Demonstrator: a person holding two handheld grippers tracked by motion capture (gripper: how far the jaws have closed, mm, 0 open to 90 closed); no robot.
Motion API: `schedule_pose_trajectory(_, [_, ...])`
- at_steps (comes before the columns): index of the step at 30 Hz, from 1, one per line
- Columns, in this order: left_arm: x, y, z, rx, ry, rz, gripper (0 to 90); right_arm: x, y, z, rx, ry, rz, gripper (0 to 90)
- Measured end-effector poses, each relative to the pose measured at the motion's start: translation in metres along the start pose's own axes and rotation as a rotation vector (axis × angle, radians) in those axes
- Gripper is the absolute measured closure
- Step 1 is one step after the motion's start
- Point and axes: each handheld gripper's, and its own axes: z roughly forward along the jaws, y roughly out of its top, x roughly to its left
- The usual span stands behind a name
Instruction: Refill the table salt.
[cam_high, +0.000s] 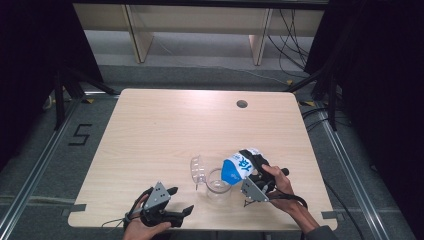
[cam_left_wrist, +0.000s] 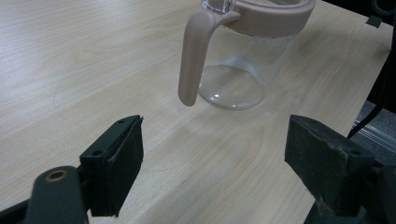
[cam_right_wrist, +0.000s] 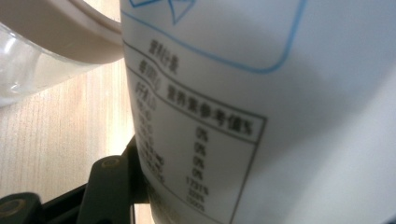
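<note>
A clear jug with a beige rim and handle stands near the table's front edge, its clear lid flipped open to the left. My right gripper is shut on a white and blue pack, holding it tilted with its top end over the jug's mouth. In the right gripper view the pack's printed side sits close to the camera, beside the jug's rim and one black finger. My left gripper rests open left of the jug, and its jaws point at the jug.
The wooden table has a round cable hole at its back right. Black curtains stand on both sides, and wooden furniture legs and cables lie on the floor behind the table.
</note>
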Motion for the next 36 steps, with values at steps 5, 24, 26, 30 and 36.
schedule_pose_trajectory(5, [-0.0001, 0.0, -0.0002, 0.003, 0.002, 0.0, 19.2, -0.0009, 0.0, 0.0003, -0.007, -0.022, -0.035, 43.3])
schedule_pose_trajectory(24, [-0.0009, -0.0002, 0.0002, -0.005, 0.006, -0.013, 19.3, -0.0049, 0.0021, 0.0027, 0.01, -0.048, -0.157, 43.6])
schedule_pose_trajectory(26, [-0.0009, -0.0002, 0.0003, -0.005, 0.007, -0.013, 19.3, -0.0042, 0.0026, 0.0019, 0.029, -0.033, -0.156, 43.6])
schedule_pose_trajectory(30, [-0.0006, -0.0002, 0.0005, -0.007, 0.001, -0.007, 19.3, -0.0002, 0.0014, 0.0019, 0.032, -0.05, -0.115, 43.8])
schedule_pose_trajectory(36, [-0.0009, -0.0002, 0.0006, -0.007, 0.001, -0.009, 19.3, -0.0007, 0.0025, 0.0007, 0.042, -0.07, -0.145, 43.8])
